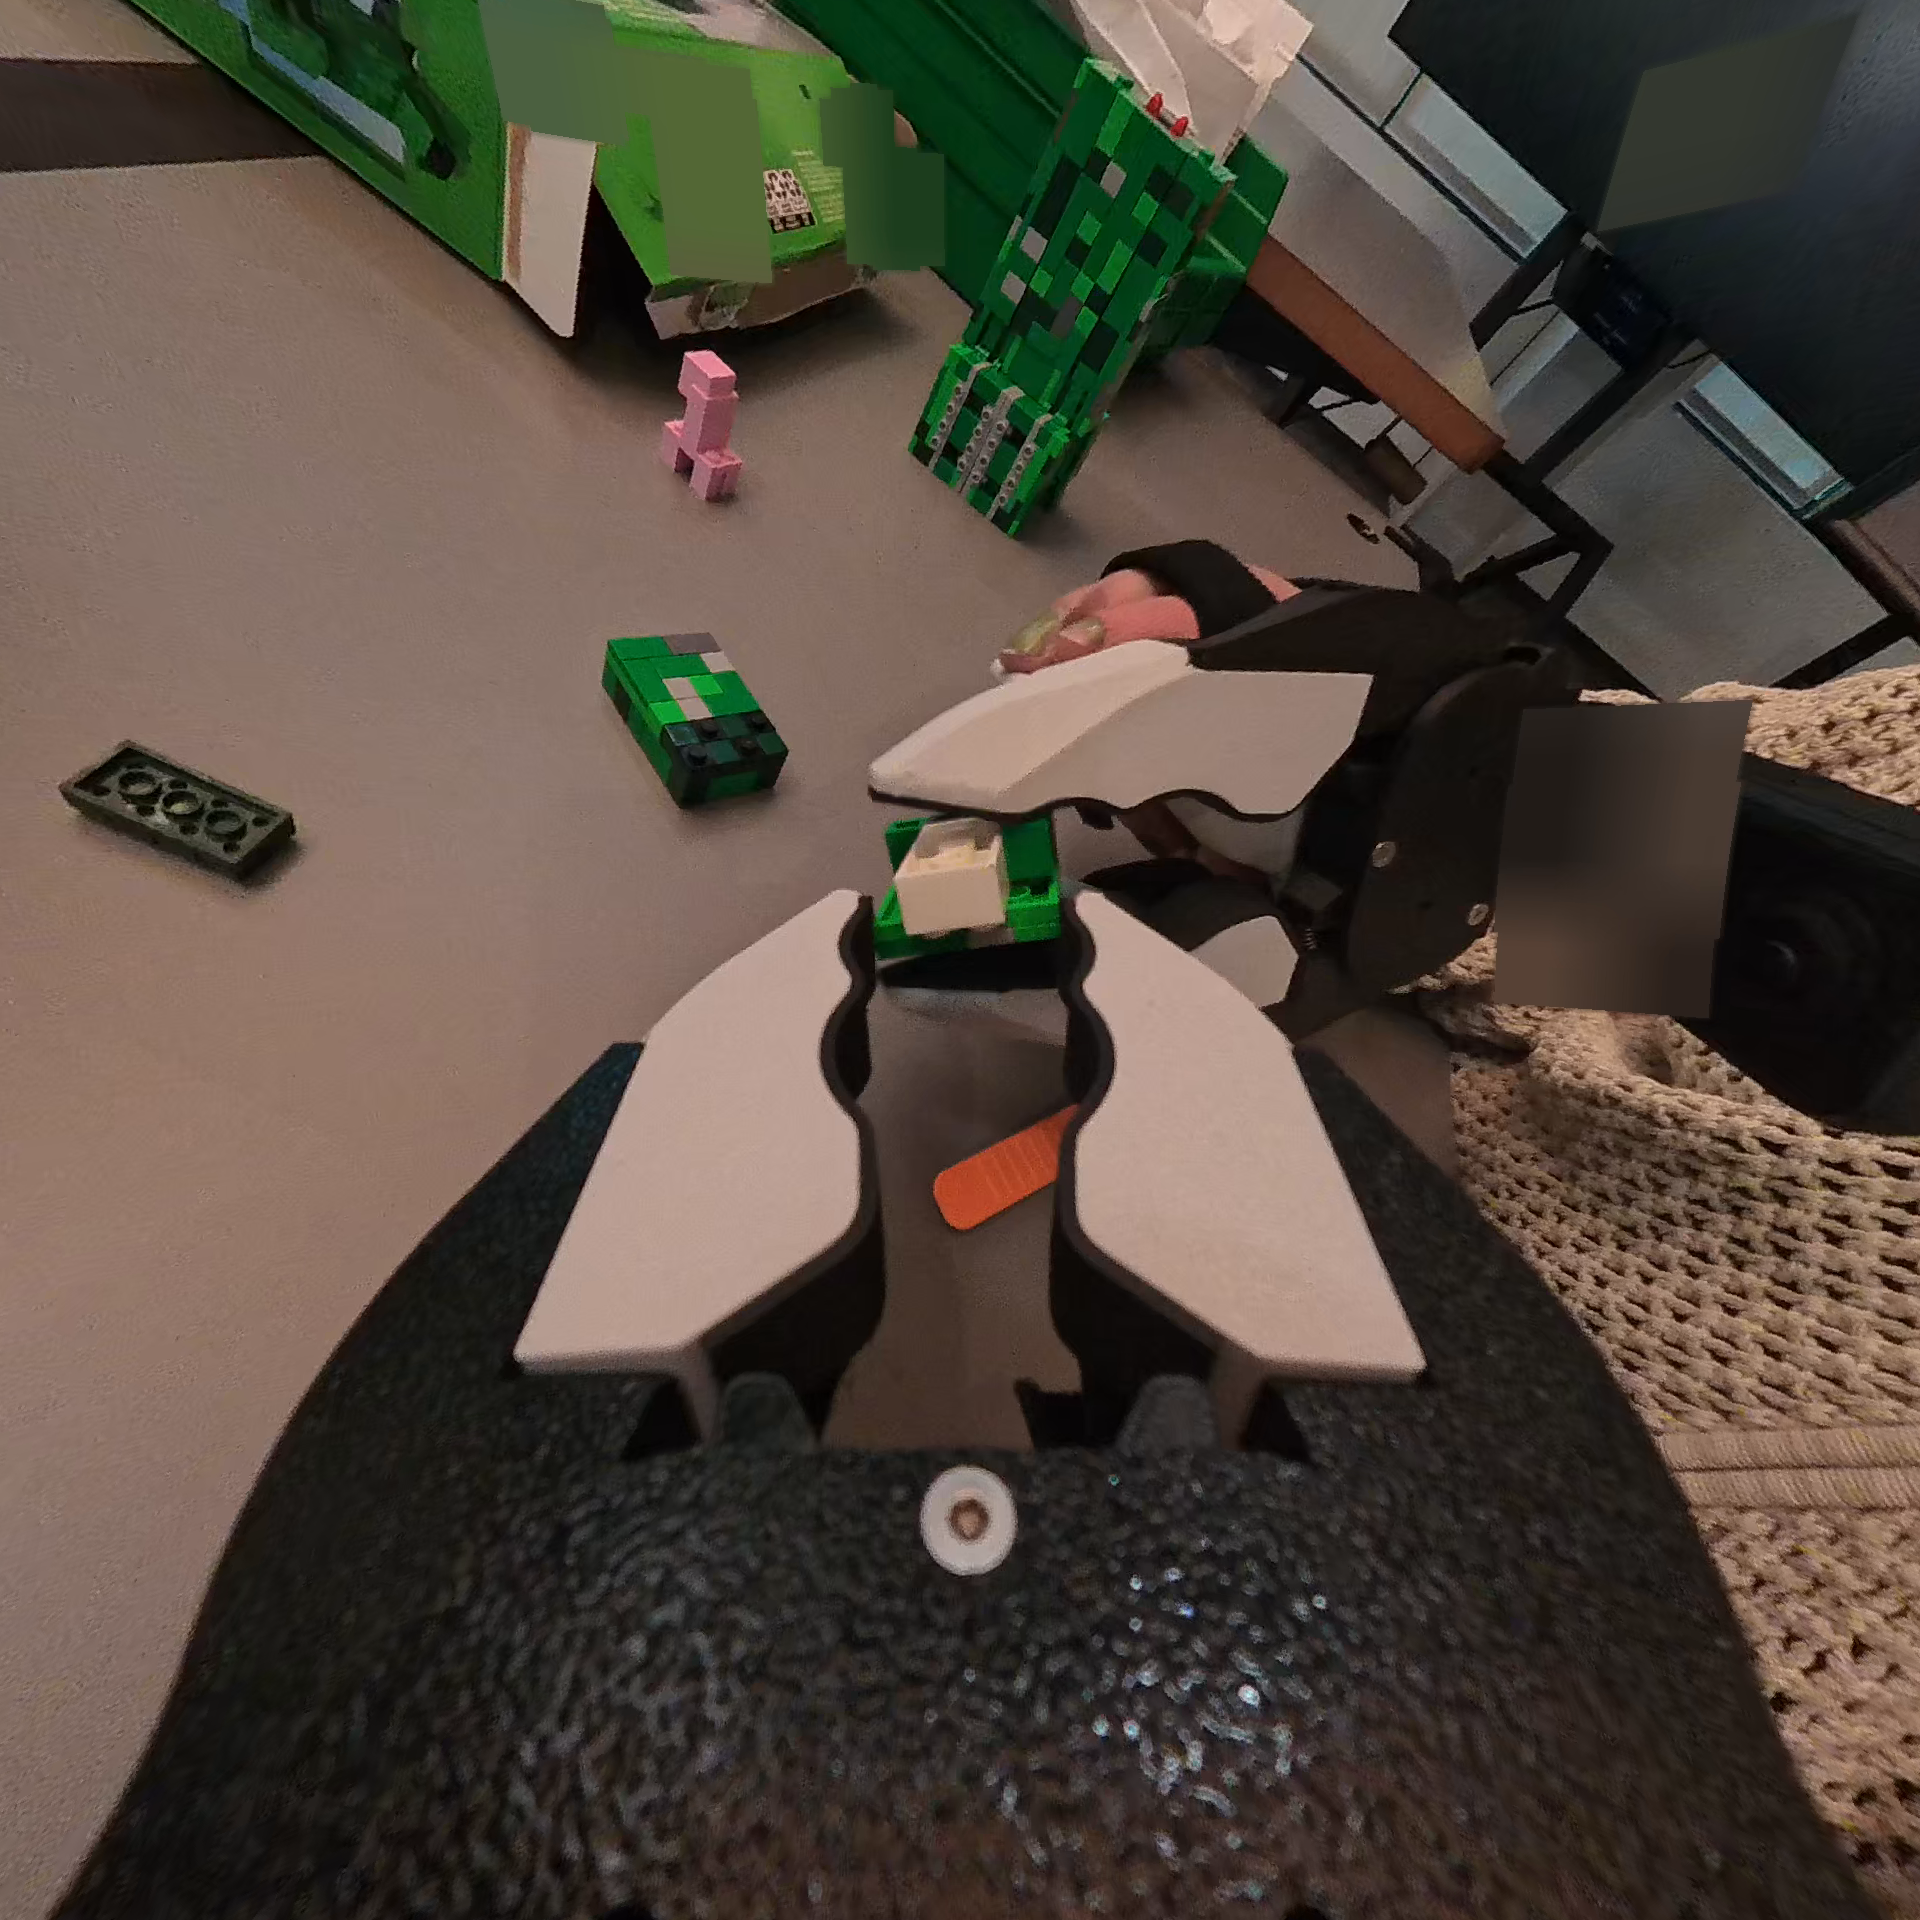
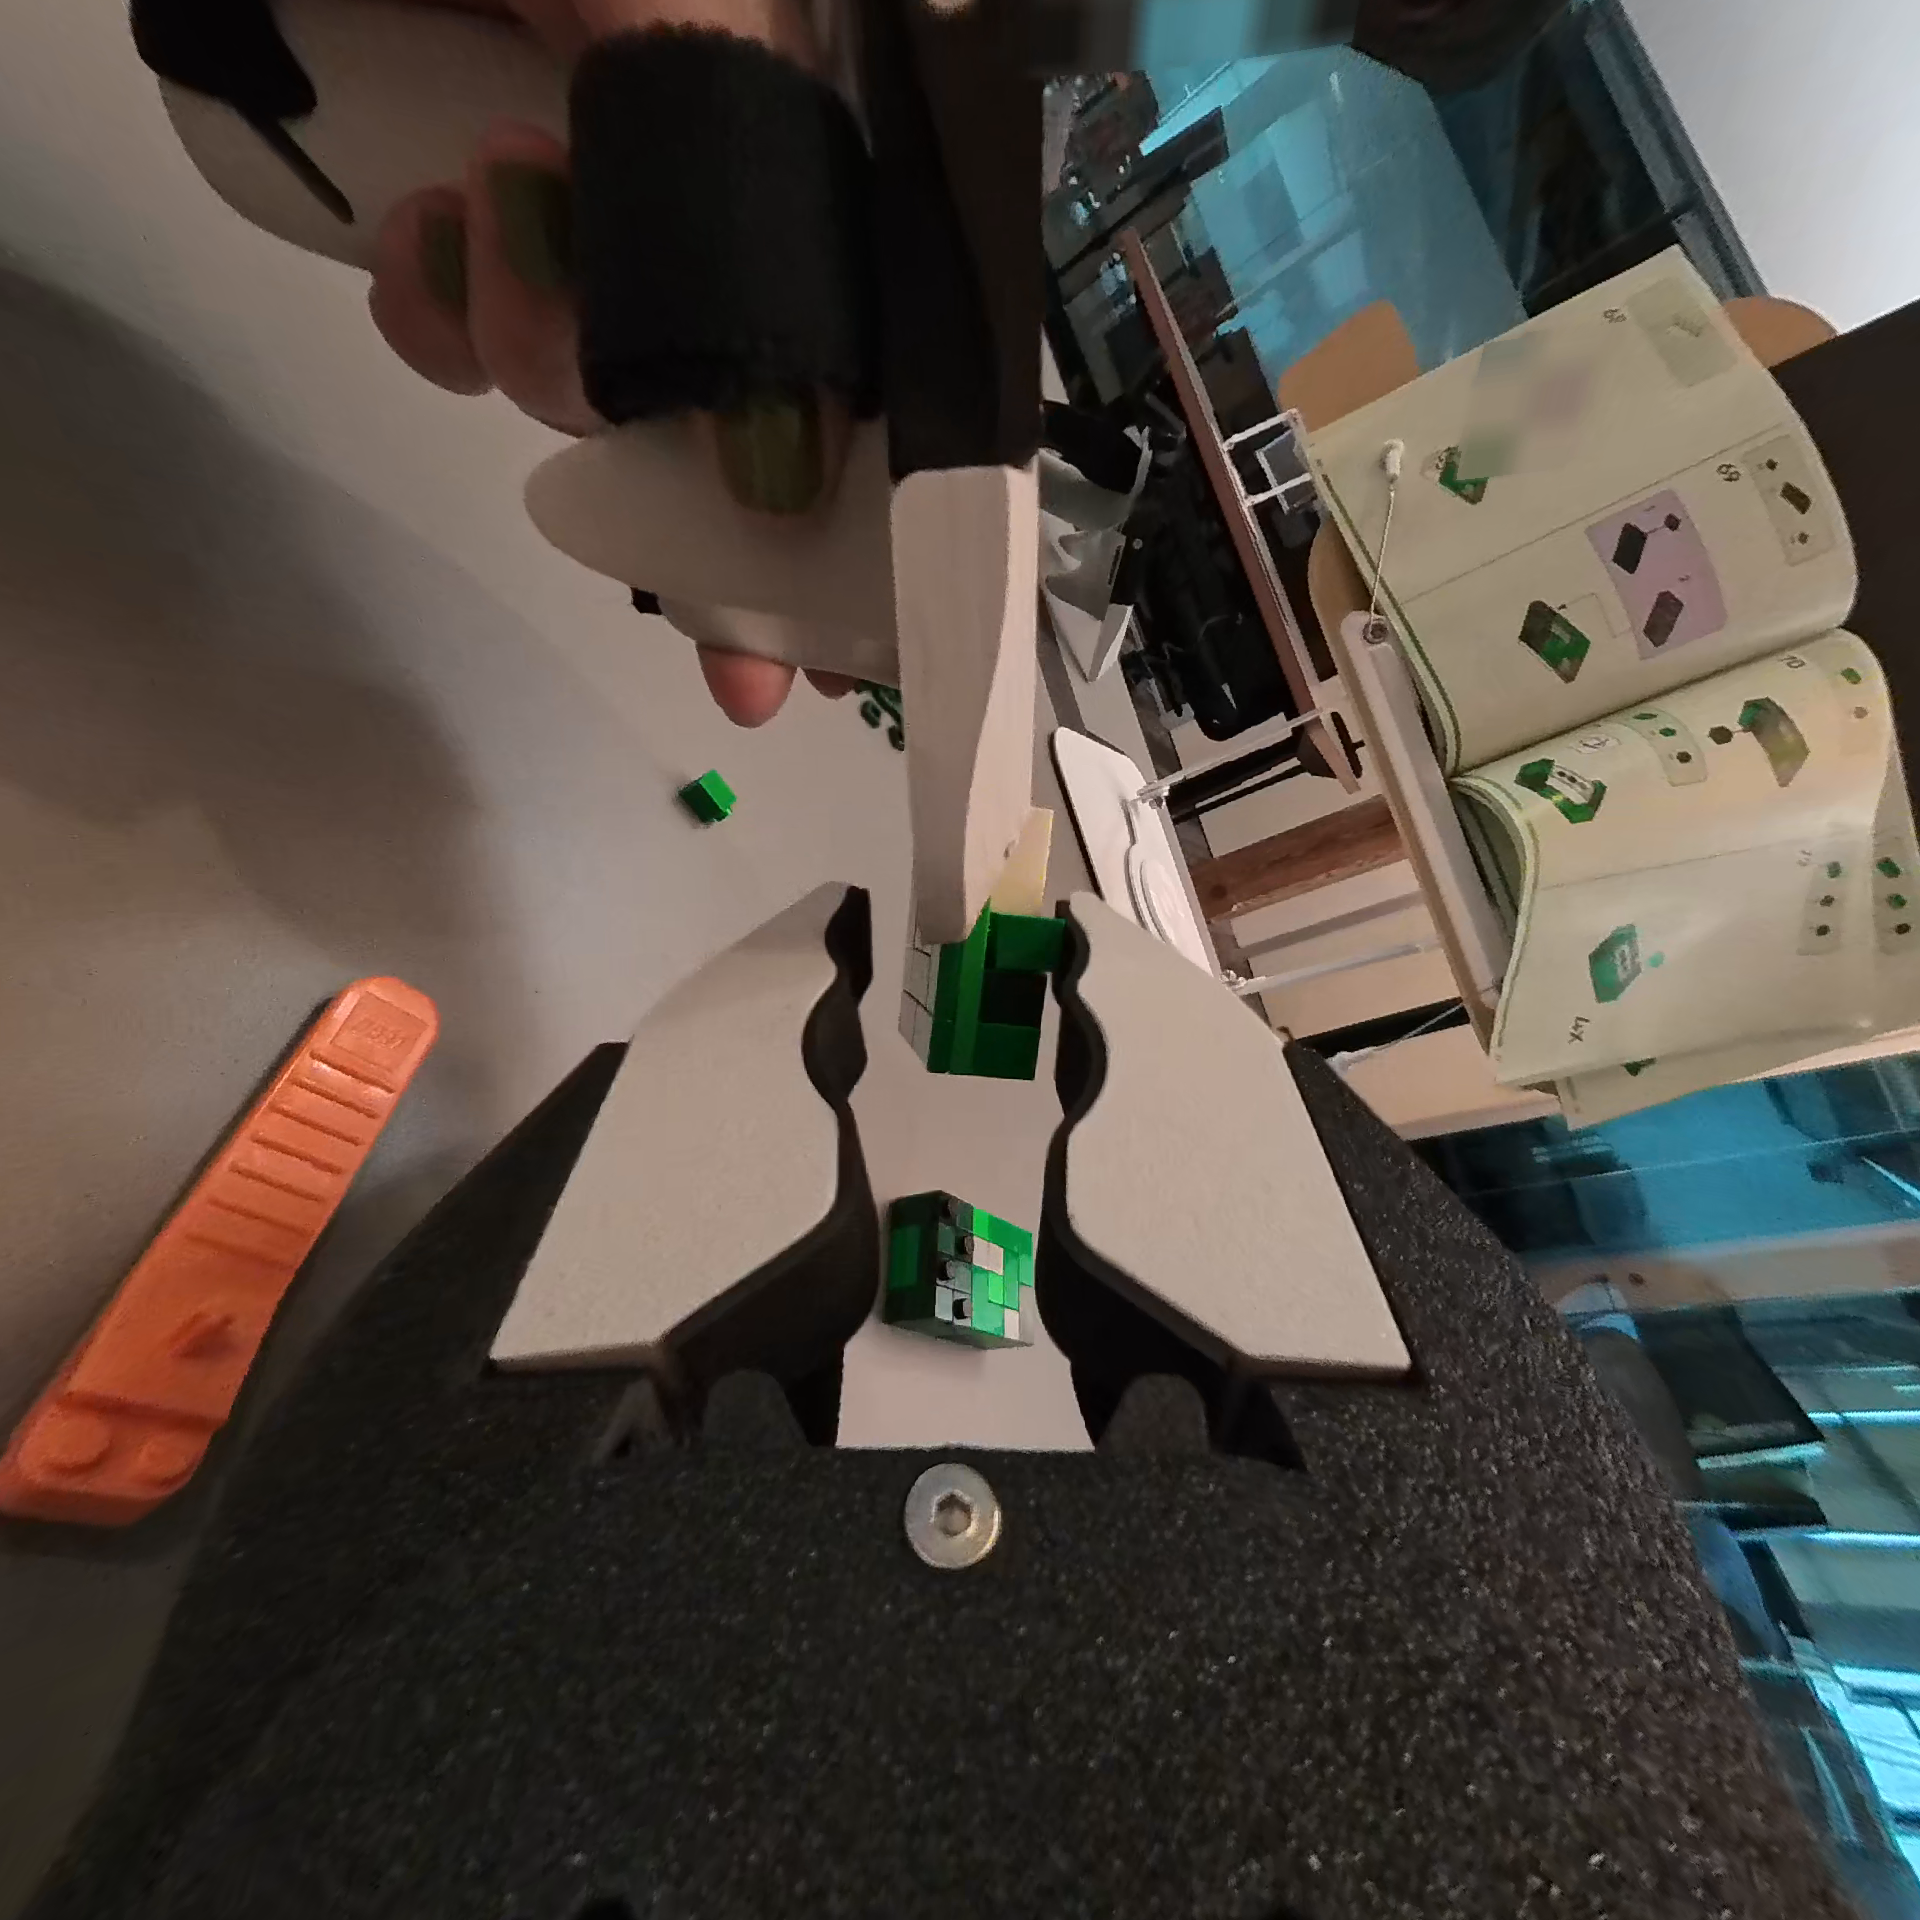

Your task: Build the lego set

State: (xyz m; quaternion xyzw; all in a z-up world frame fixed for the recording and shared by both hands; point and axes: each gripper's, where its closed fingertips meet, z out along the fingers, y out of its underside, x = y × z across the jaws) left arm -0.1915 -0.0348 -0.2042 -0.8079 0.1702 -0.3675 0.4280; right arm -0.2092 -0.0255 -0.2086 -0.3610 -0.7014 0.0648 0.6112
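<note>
A small green and white lego assembly point(image 1: 966, 883) is held in the air between both grippers. My left gripper point(image 1: 971, 914) is shut on its two sides. My right gripper point(image 1: 899, 883) reaches in from the right, one finger over the assembly and one under it. In the right wrist view the assembly point(image 2: 987, 997) sits between my right gripper's point(image 2: 966, 920) tips, and a left finger point(image 2: 966, 675) comes down onto it from above. A second green pixel-pattern block point(image 1: 694, 717) lies on the table; it also shows in the right wrist view point(image 2: 961, 1273).
On the grey table are an orange brick separator point(image 2: 218, 1247), a dark plate point(image 1: 177, 810), a pink figure point(image 1: 701, 426), a tall green build point(image 1: 1081, 301), the green box point(image 1: 416, 125) and a small green brick point(image 2: 709, 798). An open instruction booklet point(image 2: 1621, 727) stands on the right. The grippers are tip to tip, or close to it.
</note>
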